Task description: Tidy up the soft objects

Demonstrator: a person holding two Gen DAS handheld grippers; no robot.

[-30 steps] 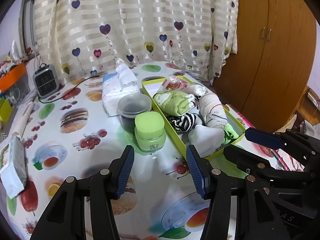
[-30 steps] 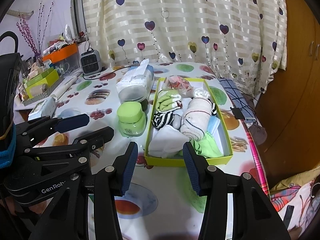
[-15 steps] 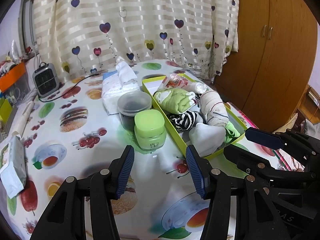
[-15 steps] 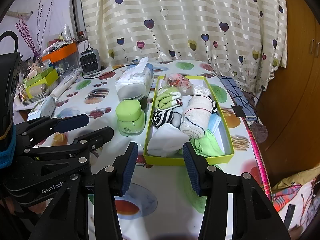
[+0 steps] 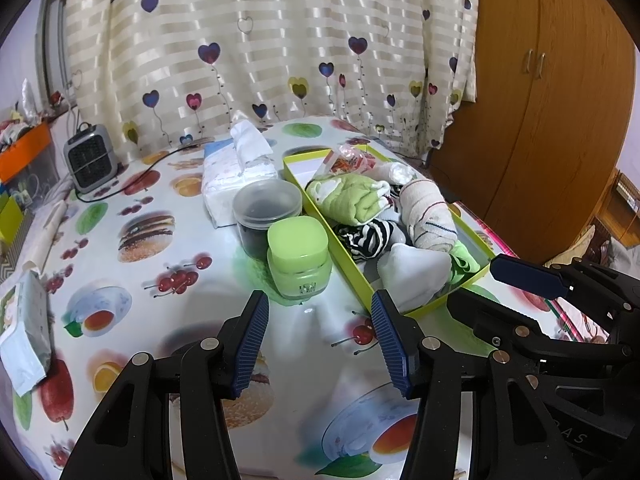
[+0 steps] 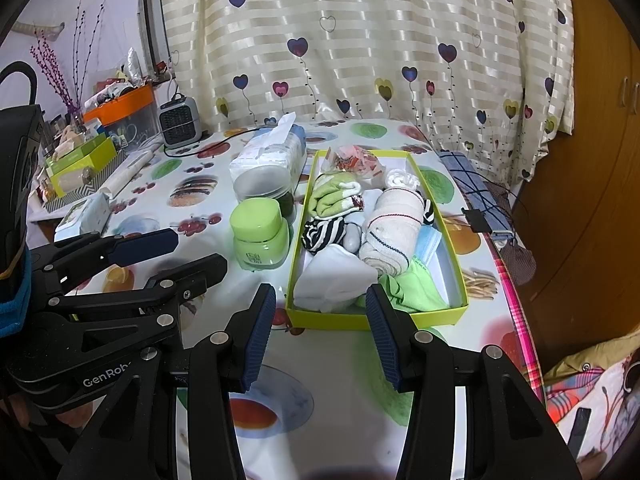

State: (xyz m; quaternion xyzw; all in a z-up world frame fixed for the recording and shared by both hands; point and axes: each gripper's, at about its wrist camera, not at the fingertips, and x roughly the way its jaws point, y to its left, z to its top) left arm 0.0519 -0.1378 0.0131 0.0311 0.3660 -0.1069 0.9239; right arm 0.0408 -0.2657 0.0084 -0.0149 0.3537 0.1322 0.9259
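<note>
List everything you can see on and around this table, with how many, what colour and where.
tray: 1, lime green, right part of table
rolled towel: 1, beige with thin stripes, middle of tray
striped sock: 1, black and white, tray's left side
green and white socks: 1 bundle, far left of tray
white cloth: 1, near left corner of tray
green cloth: 1, near right of tray
green jar: 1, lime, left of tray
clear tub: 1, dark contents, behind green jar
tissue pack: 1, white and blue, behind tub
small heater: 1, grey, far table edge
wardrobe: 1, brown wood, right
left claw: 1, black with blue pads, open
right claw: 1, same, open
</note>
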